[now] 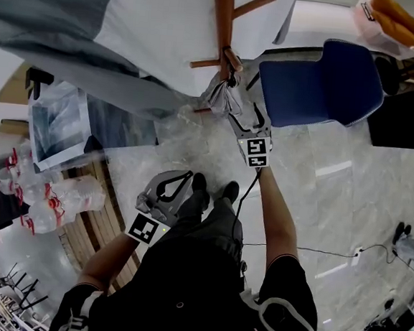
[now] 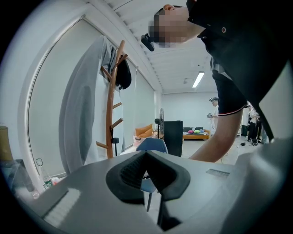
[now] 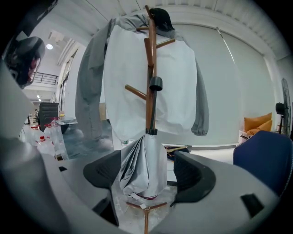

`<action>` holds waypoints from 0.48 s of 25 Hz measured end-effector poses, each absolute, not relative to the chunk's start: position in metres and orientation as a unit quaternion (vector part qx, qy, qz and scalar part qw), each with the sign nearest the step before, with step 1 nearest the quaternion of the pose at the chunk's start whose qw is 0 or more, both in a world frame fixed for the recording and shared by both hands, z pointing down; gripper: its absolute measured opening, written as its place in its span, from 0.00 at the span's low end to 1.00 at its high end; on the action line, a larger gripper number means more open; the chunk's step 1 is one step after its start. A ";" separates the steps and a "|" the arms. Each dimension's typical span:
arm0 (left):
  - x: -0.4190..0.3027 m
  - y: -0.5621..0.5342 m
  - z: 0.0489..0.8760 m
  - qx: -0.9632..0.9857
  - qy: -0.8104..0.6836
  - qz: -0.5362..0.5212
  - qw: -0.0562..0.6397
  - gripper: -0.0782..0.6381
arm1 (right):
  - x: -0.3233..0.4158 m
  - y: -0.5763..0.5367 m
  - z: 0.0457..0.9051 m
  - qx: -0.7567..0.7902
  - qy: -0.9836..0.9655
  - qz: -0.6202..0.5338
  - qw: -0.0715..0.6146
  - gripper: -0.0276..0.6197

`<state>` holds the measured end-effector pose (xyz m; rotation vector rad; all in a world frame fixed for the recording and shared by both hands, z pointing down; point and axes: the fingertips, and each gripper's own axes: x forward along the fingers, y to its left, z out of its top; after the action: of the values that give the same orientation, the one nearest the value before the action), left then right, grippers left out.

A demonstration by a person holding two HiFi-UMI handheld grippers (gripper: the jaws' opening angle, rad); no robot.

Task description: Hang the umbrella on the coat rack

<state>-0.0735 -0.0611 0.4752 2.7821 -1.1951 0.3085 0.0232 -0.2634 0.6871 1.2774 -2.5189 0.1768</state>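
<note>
The folded grey fabric umbrella (image 3: 143, 160) hangs handle-up along the brown wooden coat rack (image 3: 149, 55). My right hand-held gripper (image 3: 147, 170) brackets its canopy with the jaws wide and the right pad clear of it. The cloth looks light, soft and slippery, so I judge the stiff shaft the surer hold. My left hand-held gripper (image 2: 146, 160) is closed and empty.

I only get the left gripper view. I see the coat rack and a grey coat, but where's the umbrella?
Observer: The folded grey umbrella hangs along the pole of the coat rack, between the jaws of the right gripper.
Operator: Is it squeezing it?
Observer: Not that I can see; the jaws stand apart, with a gap on one side.
Operator: What's under it?
Observer: The rack's wooden feet, on the pale floor.
</note>
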 end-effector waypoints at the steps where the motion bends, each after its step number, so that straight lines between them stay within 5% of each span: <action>1: -0.073 -0.061 0.474 0.913 -0.392 0.100 0.048 0.11 | 0.024 -0.261 0.682 0.444 -0.881 0.059 0.154 0.60; 12: -0.070 -0.058 0.462 0.912 -0.397 0.089 0.043 0.11 | 0.040 -0.237 0.634 0.446 -0.883 0.044 0.141 0.41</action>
<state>-0.0697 -0.0583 0.4619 2.7904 -1.2141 0.2730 0.0405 -0.2369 0.6336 1.2871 -2.5494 0.1278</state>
